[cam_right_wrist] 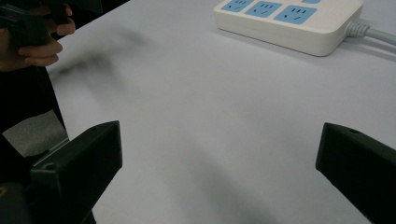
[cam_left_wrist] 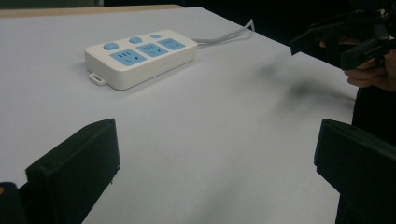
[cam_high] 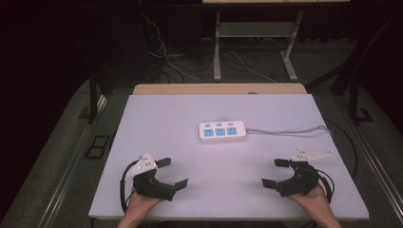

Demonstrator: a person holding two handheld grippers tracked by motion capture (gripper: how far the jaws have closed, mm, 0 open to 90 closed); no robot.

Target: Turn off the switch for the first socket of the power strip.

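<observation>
At the middle of the white desk [cam_high: 157, 118], a touch toward twelve o'clock, lies the power strip [cam_high: 222, 131], its cable [cam_high: 290, 130] trailing toward three. The left hand-held gripper [cam_high: 171, 172] at seven and the right hand-held gripper [cam_high: 274, 172] at five both gape wide, holding nothing. Nothing looks begun; the strip sits untouched. I read no lettering.

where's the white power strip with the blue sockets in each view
High view: the white power strip with blue sockets lies at the middle of the pale table top, its grey cable running off to the right.
Left gripper view: upper left, beyond the open tongs.
Right gripper view: top right, partly cut off by the upper edge.
Shared landmark: the grey cable leaving one end of the strip.
</observation>
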